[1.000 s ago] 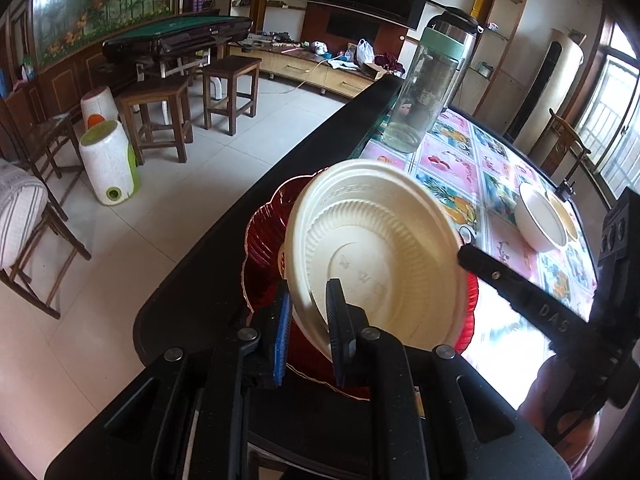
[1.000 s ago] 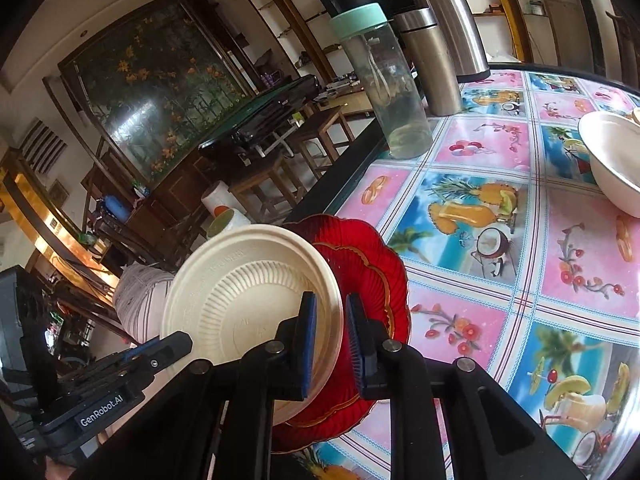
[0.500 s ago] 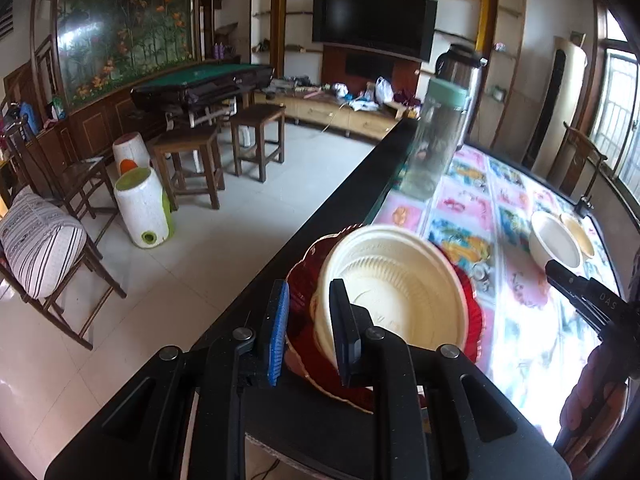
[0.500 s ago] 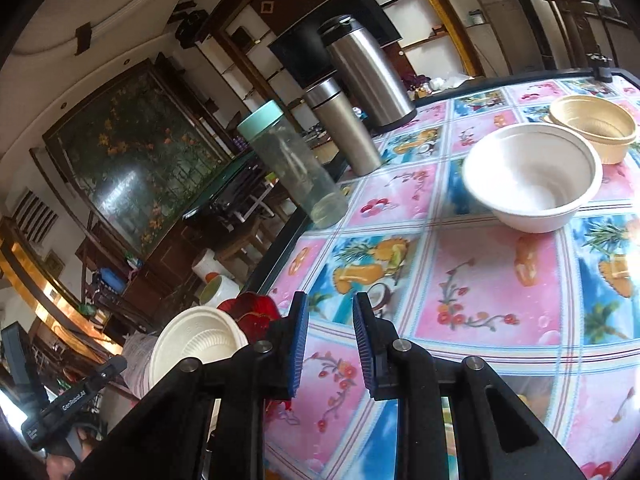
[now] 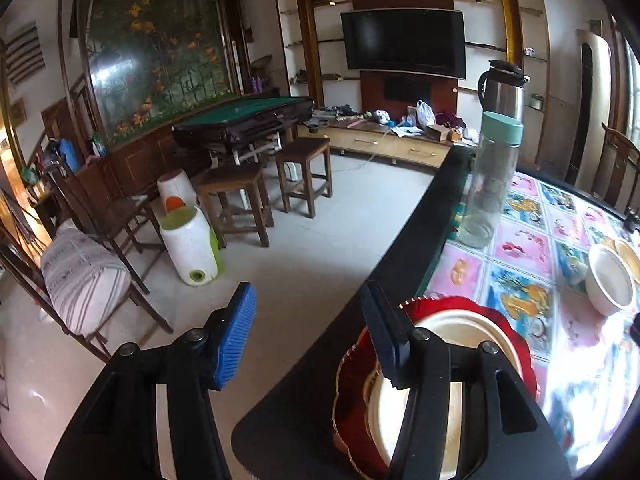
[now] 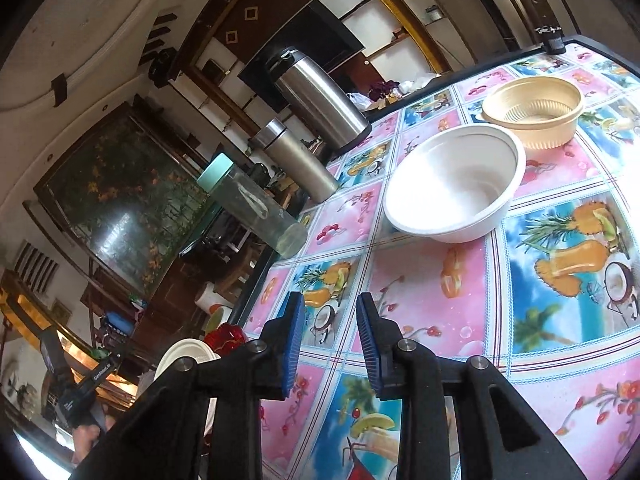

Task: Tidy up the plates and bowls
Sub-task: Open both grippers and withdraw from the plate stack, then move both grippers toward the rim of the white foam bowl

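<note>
Cream plate (image 5: 448, 396) nested in red plate (image 5: 504, 320) at tabletop (image 6: 424, 276) near edge, stack close to the drop: risk of sliding off if nudged. Left gripper (image 5: 312, 328) jaws wide, empty; right gripper (image 6: 326, 336) jaws narrowly parted, empty, aimed toward white bowl (image 6: 452, 184) beside tan bowl (image 6: 532, 112). Thin rim liable to slip or tip under a skewed pinch.

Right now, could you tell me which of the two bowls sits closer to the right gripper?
The plain white bowl. It stands just ahead of the right gripper, while the ribbed beige bowl sits behind it, farther away.
</note>
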{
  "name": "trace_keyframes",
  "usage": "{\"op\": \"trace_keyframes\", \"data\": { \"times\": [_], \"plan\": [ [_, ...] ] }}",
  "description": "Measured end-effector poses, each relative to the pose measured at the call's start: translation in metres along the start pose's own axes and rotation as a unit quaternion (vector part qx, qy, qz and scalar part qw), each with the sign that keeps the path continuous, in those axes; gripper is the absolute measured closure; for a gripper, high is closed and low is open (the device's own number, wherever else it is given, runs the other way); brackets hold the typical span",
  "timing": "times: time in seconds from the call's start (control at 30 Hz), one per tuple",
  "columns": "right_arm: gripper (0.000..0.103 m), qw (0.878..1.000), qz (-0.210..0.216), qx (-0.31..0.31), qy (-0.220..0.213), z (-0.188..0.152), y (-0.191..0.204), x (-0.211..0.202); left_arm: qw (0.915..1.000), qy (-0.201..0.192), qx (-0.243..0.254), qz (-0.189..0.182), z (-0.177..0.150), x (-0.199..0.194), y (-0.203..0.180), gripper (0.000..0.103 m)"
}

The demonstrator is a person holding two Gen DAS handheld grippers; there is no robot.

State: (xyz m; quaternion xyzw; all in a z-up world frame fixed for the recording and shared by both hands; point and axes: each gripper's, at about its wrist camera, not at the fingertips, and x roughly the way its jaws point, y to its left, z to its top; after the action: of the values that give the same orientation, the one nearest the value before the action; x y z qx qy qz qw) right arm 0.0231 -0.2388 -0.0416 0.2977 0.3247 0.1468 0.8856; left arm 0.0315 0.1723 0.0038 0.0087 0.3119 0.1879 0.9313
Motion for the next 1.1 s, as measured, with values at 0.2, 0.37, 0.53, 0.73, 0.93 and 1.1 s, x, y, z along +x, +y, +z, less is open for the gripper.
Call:
{"op": "trace_keyframes", "data": {
  "times": [0.2,0.37,0.53,0.73,0.93,1.1],
  "plan": [
    [0.073,1.0,-0.004,-0.013,0.004,-0.003,0.006,0.004,0.9991,0.03,-0.006,-0.028,-0.014,0.016,-0.009,0.049],
    [0.073,1.0,0.0,-0.007,0.007,-0.003,0.005,0.005,0.9989,0.044,0.004,-0.015,-0.023,0.029,-0.016,0.049],
    [0.073,1.0,0.0,-0.007,0.006,-0.003,0.006,0.004,0.9974,0.071,0.007,-0.01,-0.034,0.041,-0.021,0.049],
    [0.073,1.0,0.002,-0.007,0.001,-0.002,0.006,0.003,0.9954,0.086,-0.013,-0.039,-0.04,0.042,-0.016,0.049],
    [0.073,1.0,0.0,0.001,-0.008,0.003,0.0,-0.004,0.9956,0.048,-0.017,-0.079,-0.023,0.006,-0.023,0.049],
    [0.071,0.999,-0.015,0.001,-0.029,0.018,-0.013,-0.018,0.9891,0.02,0.015,-0.145,-0.005,-0.037,-0.062,0.049]
  ]
}}
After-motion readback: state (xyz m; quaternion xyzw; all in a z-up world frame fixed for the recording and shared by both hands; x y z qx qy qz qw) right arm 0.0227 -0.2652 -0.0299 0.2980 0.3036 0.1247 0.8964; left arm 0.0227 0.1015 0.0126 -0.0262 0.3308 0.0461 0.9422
